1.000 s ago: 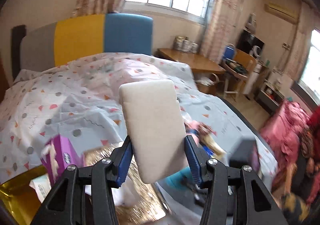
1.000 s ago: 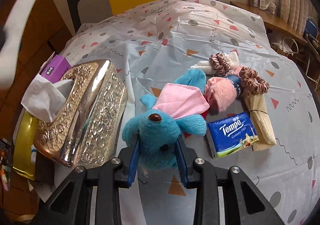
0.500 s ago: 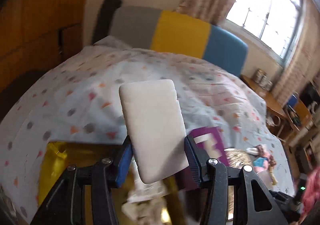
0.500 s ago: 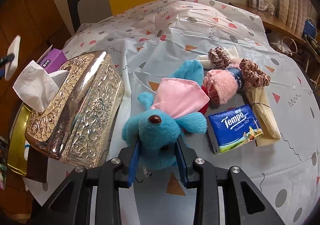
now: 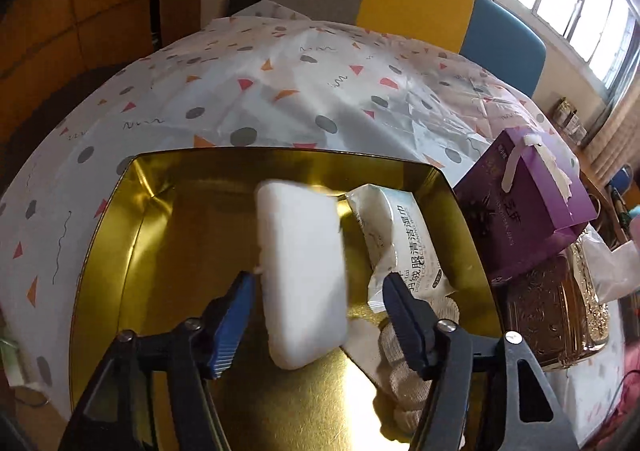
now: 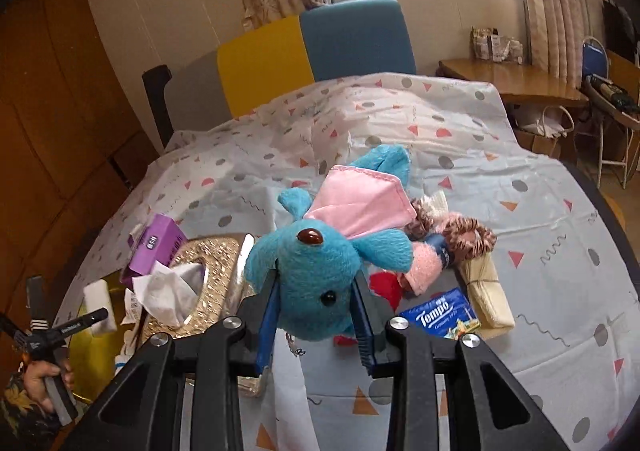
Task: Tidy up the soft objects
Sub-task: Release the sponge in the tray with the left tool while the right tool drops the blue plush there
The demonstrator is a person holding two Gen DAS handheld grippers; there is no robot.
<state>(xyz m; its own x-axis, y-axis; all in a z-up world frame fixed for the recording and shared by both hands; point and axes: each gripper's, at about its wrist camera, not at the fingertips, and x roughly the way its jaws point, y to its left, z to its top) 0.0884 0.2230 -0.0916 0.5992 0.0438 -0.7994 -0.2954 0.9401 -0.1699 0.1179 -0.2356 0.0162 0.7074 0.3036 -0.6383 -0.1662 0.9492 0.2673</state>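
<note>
My left gripper (image 5: pixel 318 283) hangs over a gold tin (image 5: pixel 120 235), and its jaws are opening. A white sponge block (image 5: pixel 302 279) stands blurred between them, free of the right pad, dropping into the tin. A white wet-wipes pack (image 5: pixel 400 243) and a beige knitted piece (image 5: pixel 404 367) lie in the tin. My right gripper (image 6: pixel 316 283) is shut on a blue plush toy (image 6: pixel 316 259) with a pink patch, held above the patterned bed sheet (image 6: pixel 540 211).
A purple box (image 5: pixel 524 203) and an ornate gold tissue box (image 5: pixel 556 315) stand right of the tin. On the sheet lie a blue Tempo tissue pack (image 6: pixel 440 313), a pink soft item (image 6: pixel 424 263), scrunchies (image 6: pixel 472 239) and a beige cloth bundle (image 6: pixel 486 299). A hand (image 6: pixel 44 379) holds the left gripper.
The left gripper swung left and down to the gold tin and let go of the white sponge. The right gripper lifted the blue plush toy off the sheet.
</note>
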